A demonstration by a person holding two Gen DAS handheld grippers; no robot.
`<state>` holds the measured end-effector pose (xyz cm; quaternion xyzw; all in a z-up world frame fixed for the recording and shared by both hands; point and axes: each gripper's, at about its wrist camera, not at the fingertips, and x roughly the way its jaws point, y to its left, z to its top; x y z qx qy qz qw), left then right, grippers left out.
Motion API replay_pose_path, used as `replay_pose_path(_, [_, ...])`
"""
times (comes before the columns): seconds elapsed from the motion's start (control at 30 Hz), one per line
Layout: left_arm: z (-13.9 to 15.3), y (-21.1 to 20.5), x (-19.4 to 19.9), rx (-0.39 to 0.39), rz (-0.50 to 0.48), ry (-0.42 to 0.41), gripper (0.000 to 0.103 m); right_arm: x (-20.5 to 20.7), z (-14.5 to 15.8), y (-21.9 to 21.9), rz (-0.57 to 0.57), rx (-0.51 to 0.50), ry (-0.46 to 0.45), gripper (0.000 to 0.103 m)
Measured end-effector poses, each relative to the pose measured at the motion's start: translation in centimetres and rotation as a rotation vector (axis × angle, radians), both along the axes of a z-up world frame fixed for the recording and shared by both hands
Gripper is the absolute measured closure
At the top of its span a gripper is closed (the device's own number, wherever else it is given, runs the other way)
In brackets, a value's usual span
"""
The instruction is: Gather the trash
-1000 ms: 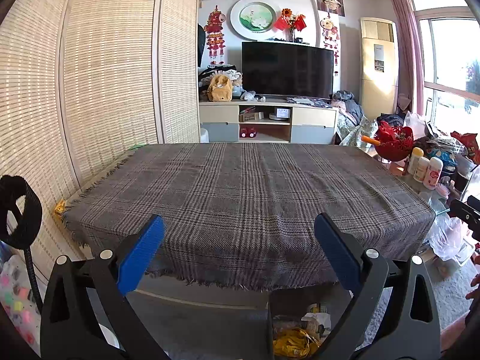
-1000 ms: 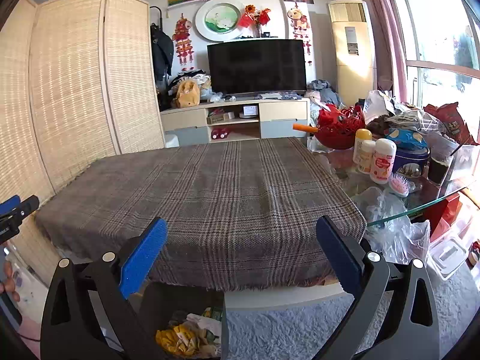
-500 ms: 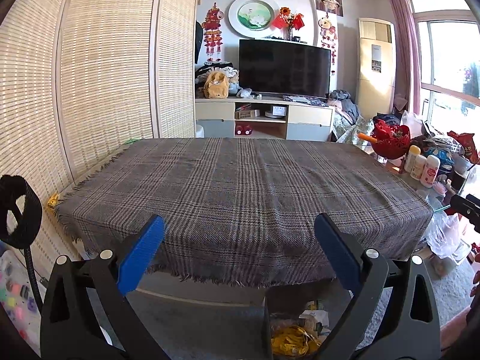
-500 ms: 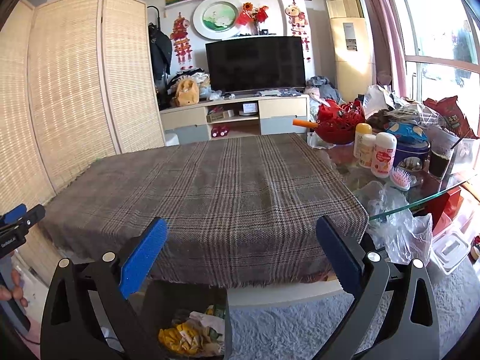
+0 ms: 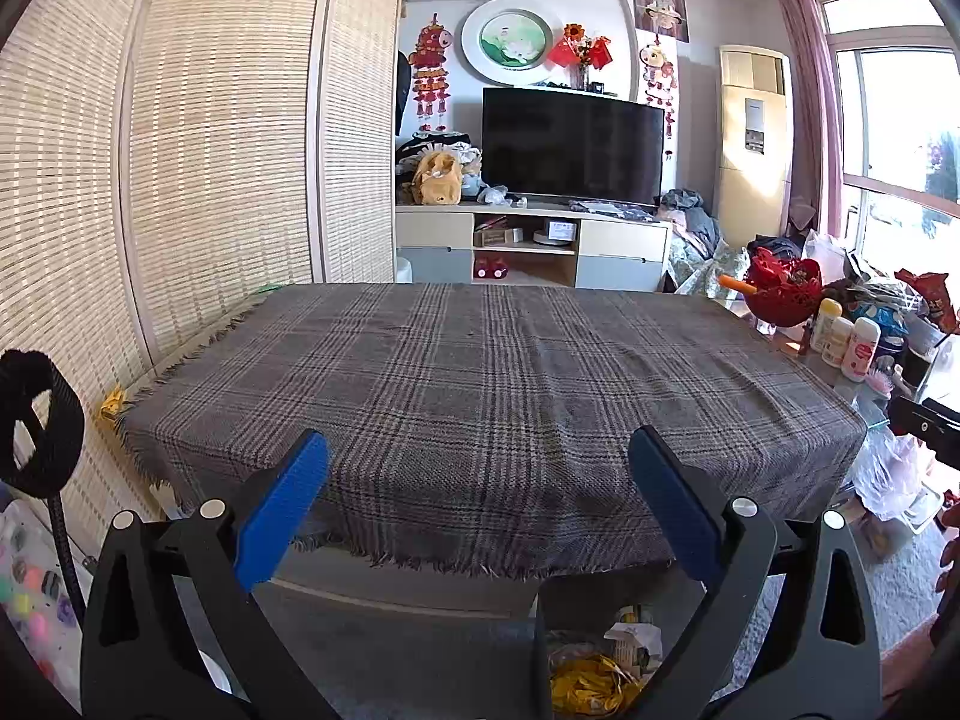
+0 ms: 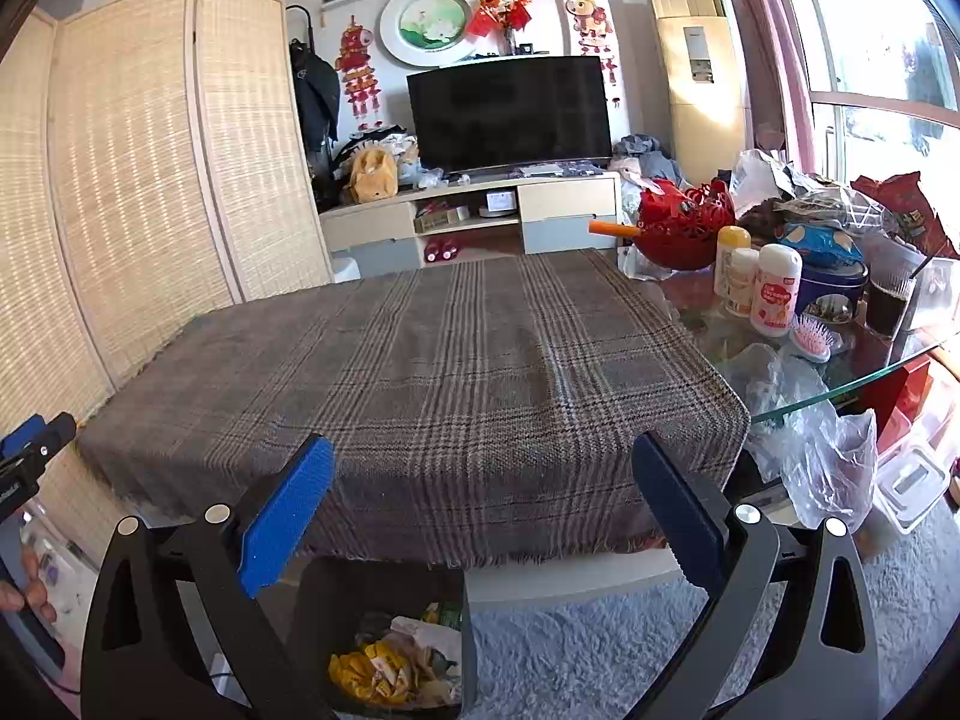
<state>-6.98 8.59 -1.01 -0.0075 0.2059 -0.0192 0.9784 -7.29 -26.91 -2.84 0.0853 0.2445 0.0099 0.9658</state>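
Both grippers are spread wide and hold nothing — the left gripper (image 5: pixel 479 498) and the right gripper (image 6: pixel 483 504) hang before the plaid tablecloth (image 6: pixel 420 372). The trash (image 6: pixel 390 669) lies in the dark bin (image 6: pixel 465 630) on the floor, below the fingers, under the table edge.

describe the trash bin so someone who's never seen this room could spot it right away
Start at the table under the grey plaid cloth in the middle of the room. On the floor below its near fringed edge stands a dark open-topped trash bin, beside the pale shaggy rug. It alone holds crumpled yellow wrappers and paper scraps.
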Motion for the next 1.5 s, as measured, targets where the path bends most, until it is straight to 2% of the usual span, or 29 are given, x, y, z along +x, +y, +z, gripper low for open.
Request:
replay_pose_path(0.43, [-0.04, -0.16, 0.07, 0.008, 0.000, 0.004, 0.008, -0.15, 0.16, 0.13, -0.004, -0.020, -0.012, 0.003])
replay_pose_path(1.5, [-0.86, -0.19, 0.57, 0.023, -0.002, 0.041, 0.008, 0.43, -0.45, -0.34, -0.011, -0.009, 0.022, 0.003])
